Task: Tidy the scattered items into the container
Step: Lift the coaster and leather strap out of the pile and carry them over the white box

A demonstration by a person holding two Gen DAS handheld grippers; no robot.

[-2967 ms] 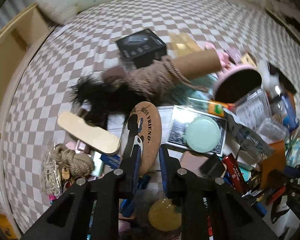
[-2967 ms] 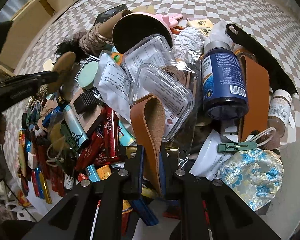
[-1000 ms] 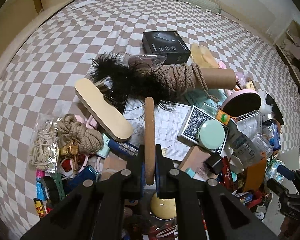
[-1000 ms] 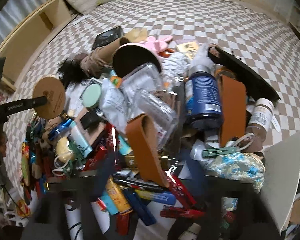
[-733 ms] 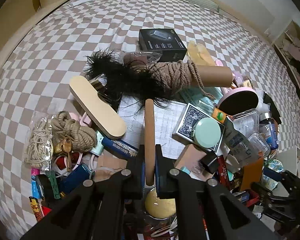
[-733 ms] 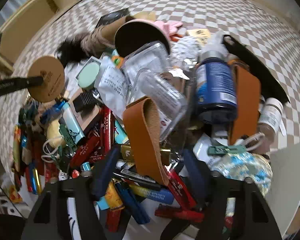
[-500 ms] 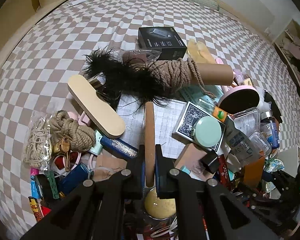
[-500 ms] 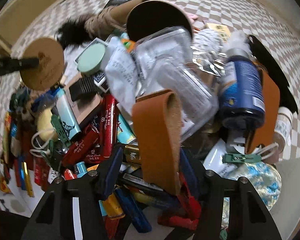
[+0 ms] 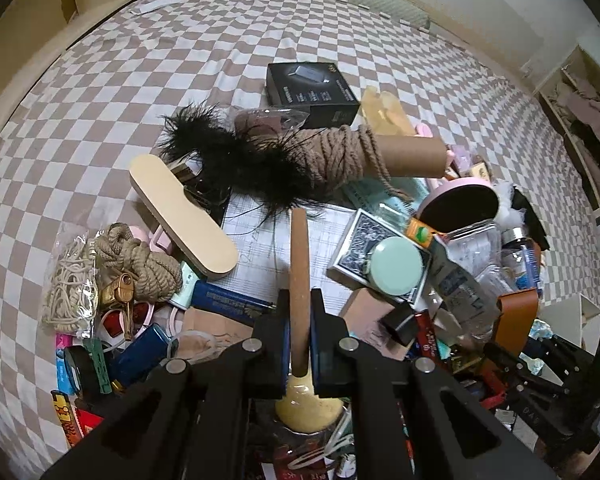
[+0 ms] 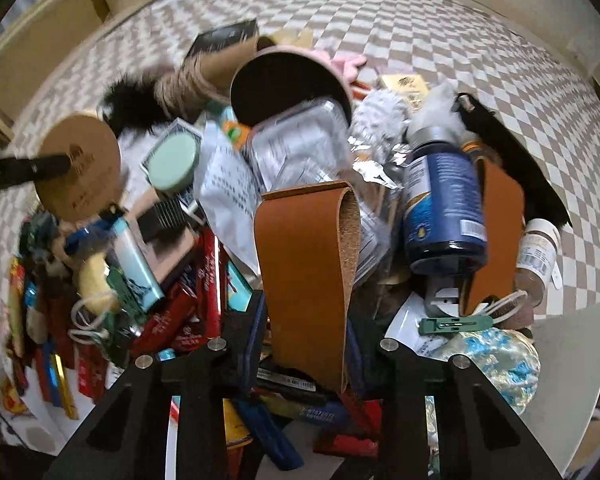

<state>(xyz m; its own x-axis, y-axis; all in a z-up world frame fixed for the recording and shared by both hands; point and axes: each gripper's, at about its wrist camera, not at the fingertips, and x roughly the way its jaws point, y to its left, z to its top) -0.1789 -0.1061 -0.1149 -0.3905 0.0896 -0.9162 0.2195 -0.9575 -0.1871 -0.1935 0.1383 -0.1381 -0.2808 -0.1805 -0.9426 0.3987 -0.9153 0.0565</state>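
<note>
a: right gripper (image 10: 306, 308) first. jaws are closing, w/ the folded tan leather strap (image 10: 308, 264) between them. pads look close to its flat faces, but i can't tell they're pressing yet.

b: which way does the strap run from the gripper?

a: straight out along the fingers. long axis runs away from the gripper, folded end far from it, loose end down between the jaws. so it's lined up w/ the closing direction across its thin side.

b: neighbours, relative to the strap?

a: blue bottle (image 10: 444, 204) just beside it on its right, clear plastic boxes (image 10: 300, 148) beyond its fold, red packets (image 10: 204, 280) on its left. all crowded, so lifting it prob drags sth.

b: left gripper?

a: left gripper (image 9: 300, 344) is fully closed on the cork coaster (image 9: 299, 280), seen edge-on in its own view, round face showing in the right wrist view. it sits well off to the strap's left, above the pile.

b: nearer hand to the strap?

a: the right, plainly. white container (image 10: 572, 372) is at the strap's right, past the blue brocade pouch (image 10: 496, 364), so my guess is the carry goes that way.
</note>
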